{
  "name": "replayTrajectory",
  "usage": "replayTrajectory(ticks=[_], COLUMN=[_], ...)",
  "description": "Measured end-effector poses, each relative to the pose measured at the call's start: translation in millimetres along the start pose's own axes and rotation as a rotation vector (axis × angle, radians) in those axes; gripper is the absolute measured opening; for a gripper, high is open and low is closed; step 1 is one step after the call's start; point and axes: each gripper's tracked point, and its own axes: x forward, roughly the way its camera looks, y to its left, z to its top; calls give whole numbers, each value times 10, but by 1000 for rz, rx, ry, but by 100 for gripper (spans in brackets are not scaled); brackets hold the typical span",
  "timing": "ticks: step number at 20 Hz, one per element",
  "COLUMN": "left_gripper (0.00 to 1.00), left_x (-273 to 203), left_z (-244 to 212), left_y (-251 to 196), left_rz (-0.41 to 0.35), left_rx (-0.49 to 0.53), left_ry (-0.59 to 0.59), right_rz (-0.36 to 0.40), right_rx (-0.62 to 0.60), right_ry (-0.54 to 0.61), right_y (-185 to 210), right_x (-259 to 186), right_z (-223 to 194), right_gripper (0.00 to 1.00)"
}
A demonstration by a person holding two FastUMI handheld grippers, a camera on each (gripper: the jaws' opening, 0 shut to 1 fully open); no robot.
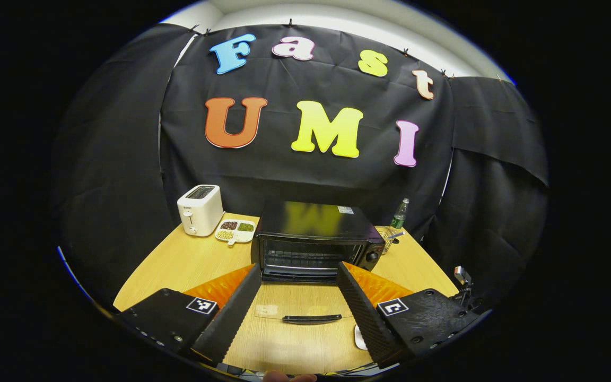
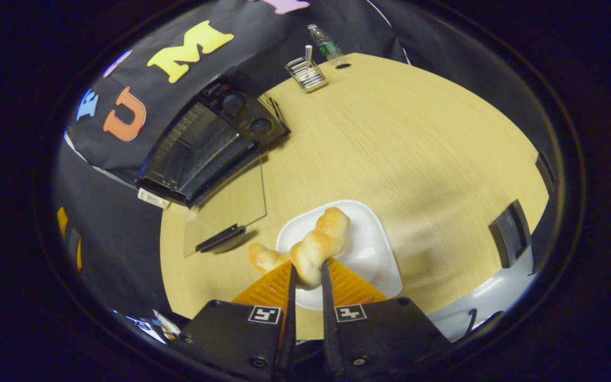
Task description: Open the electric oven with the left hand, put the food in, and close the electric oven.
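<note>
Bread twist (image 2: 313, 245) pinched narrow in right hand-held gripper (image 2: 305, 276) above white plate (image 2: 374, 249), left hand-held gripper (image 1: 299, 302) spread wide over dropped glass door (image 1: 305, 313) of oven (image 1: 313, 241) at far surface; soft, long, could sag, snag doorway.

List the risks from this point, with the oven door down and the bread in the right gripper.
1. The right gripper pinches the twisted bread near one end, over the white plate; the long free end may sag or tear.
2. The glass door of the electric oven lies flat in front; the bread could bump it.
3. The left gripper hangs open above the door handle, in the loading path.
</note>
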Motion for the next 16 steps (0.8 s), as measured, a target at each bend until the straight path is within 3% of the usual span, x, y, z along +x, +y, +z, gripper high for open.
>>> replayTrajectory(ticks=[8,16], left_gripper=[94,94], left_x=[-203,-472], left_z=[40,21], left_y=[400,846], left_rz=[22,117], left_rx=[1,-11], left_ry=[-28,-6], right_rz=[120,198], right_rx=[55,18], right_ry=[-131,-220], right_y=[846,1682], right_x=[-83,592], right_z=[451,1042], right_gripper=[23,26])
